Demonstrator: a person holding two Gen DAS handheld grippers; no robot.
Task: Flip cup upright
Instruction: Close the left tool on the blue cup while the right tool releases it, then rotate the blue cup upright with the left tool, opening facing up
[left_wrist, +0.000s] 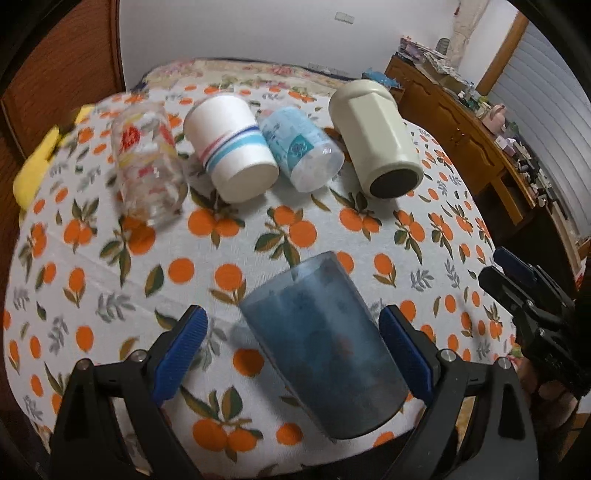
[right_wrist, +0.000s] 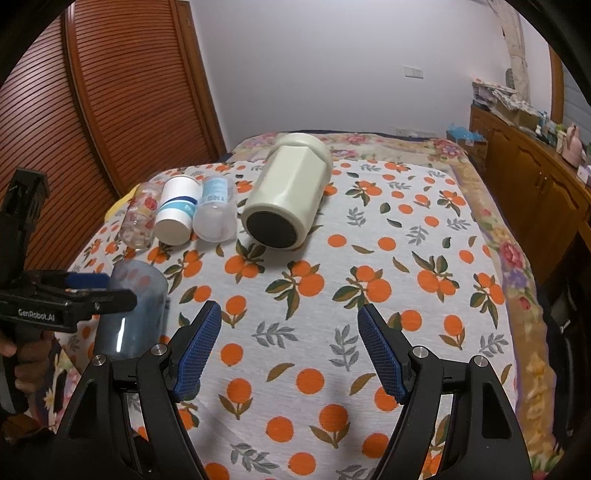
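A translucent blue cup (left_wrist: 325, 343) lies on its side on the orange-print tablecloth (left_wrist: 110, 258), between the open fingers of my left gripper (left_wrist: 295, 332); the right pad (left_wrist: 404, 354) is close to its side, the left pad (left_wrist: 181, 354) stands apart. The cup also shows in the right wrist view (right_wrist: 133, 306) beside the left gripper (right_wrist: 74, 288). My right gripper (right_wrist: 290, 347) is open and empty above the cloth (right_wrist: 369, 258). At the back lie a clear flowered glass (left_wrist: 147, 162), a white striped cup (left_wrist: 232, 147), a clear blue-printed cup (left_wrist: 303, 147) and a cream tumbler (left_wrist: 376, 136).
A yellow cloth (left_wrist: 33, 166) lies at the table's left edge. A wooden sideboard (left_wrist: 461, 122) with clutter stands to the right. A slatted wooden door (right_wrist: 110, 110) stands at the left. The right gripper shows at the right edge of the left wrist view (left_wrist: 524, 288).
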